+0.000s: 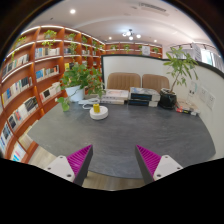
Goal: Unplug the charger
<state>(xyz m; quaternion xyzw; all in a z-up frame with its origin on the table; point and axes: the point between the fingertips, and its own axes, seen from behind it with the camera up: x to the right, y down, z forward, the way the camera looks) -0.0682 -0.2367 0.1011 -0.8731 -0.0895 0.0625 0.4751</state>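
The tongs [114,160] stand wide apart, their two fingers carrying magenta pads [80,158] on the inner faces, and nothing sits between them. They hang above a broad grey floor [120,125] that stretches ahead to the far end of a room. Along one side runs a tall wooden bookshelf [30,70], curving away and packed with rows of books, with small green plants on its upper ledges. Beyond the fingers, well apart from them, a leafy potted plant [78,78] stands near the foot of the bookshelf, and just beside it a small round white stool or low table [99,112] carries something yellow on top. Farther back, a brown sofa [138,82] sits against the far wall, with a low white piece of furniture [118,97] in front of it holding dark boxy items [140,97]. To the other side, a taller plant [180,68] rises from a dark pot [167,99] next to a white wall [205,100]. A ceiling lamp [128,36] hangs over the far end, and small round lights dot the ceiling. The charger cannot be made out anywhere; whether it lies among the dark items at the far end is too small to tell.
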